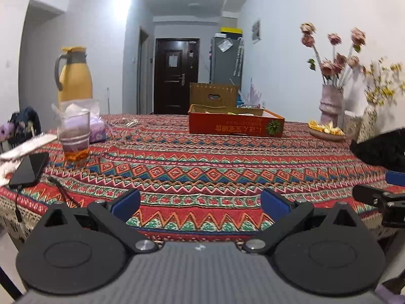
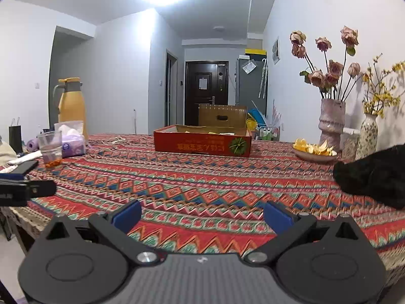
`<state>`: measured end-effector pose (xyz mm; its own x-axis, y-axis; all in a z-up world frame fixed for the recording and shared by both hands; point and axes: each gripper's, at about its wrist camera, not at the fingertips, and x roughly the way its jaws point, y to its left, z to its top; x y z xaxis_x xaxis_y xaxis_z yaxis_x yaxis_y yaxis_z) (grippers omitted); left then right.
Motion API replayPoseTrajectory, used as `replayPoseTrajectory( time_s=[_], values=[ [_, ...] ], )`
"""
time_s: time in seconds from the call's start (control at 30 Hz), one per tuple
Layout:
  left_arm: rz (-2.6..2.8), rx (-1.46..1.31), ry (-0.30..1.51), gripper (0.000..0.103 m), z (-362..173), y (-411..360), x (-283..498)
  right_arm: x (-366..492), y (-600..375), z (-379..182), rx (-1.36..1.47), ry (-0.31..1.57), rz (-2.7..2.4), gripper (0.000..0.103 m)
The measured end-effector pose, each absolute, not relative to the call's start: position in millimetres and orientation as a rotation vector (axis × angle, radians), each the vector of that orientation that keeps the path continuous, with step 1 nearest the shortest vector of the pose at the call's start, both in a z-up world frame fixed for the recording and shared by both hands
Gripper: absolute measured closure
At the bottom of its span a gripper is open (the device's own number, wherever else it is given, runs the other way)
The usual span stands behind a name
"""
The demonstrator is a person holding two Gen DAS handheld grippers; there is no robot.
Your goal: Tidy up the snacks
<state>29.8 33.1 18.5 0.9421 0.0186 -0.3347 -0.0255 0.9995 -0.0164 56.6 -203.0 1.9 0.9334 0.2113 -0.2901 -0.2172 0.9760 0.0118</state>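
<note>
**While both claws hang wide and empty: snacks seemingly boxed**

With nothing held, left claw (image 1: 200,204) and right claw (image 2: 201,217) both spread wide, poised low over the near edge of the desk (image 1: 202,167). Red box (image 2: 202,143) sitting open toward the far side, well apart from both claws — pale and yellow packets just peeking over its rim, too small to identify. Near stretch of patterned cloth bare of loose snacks. Fits either a finished sort or a tray awaiting rearrangement; cannot tell which. Off to the side: glass cup (image 1: 74,139), yellow jug (image 1: 73,76), dish of orange peel (image 2: 315,152), black furry shape (image 2: 374,177).
</note>
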Motion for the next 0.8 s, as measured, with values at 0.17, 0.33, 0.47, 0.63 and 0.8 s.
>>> replayPoseTrajectory(
  time_s=[0.17,0.33,0.47,0.63,0.8],
  values=[
    [-0.025,0.002,0.349,0.000,17,14,28,47,-202,-11,0.006,0.355,0.237,0.000],
    [-0.025,0.007,0.353,0.000,15,10,27,47,-204,-13,0.006,0.366,0.227,0.000],
    [-0.026,-0.001,0.351,0.000,15,11,28,46,-203,-11,0.000,0.361,0.231,0.000],
    [-0.026,-0.004,0.351,0.000,16,13,28,47,-200,-12,-0.001,0.373,0.239,0.000],
    [-0.027,-0.004,0.345,0.000,16,12,28,47,-200,-13,-0.001,0.370,0.232,0.000]
  ],
)
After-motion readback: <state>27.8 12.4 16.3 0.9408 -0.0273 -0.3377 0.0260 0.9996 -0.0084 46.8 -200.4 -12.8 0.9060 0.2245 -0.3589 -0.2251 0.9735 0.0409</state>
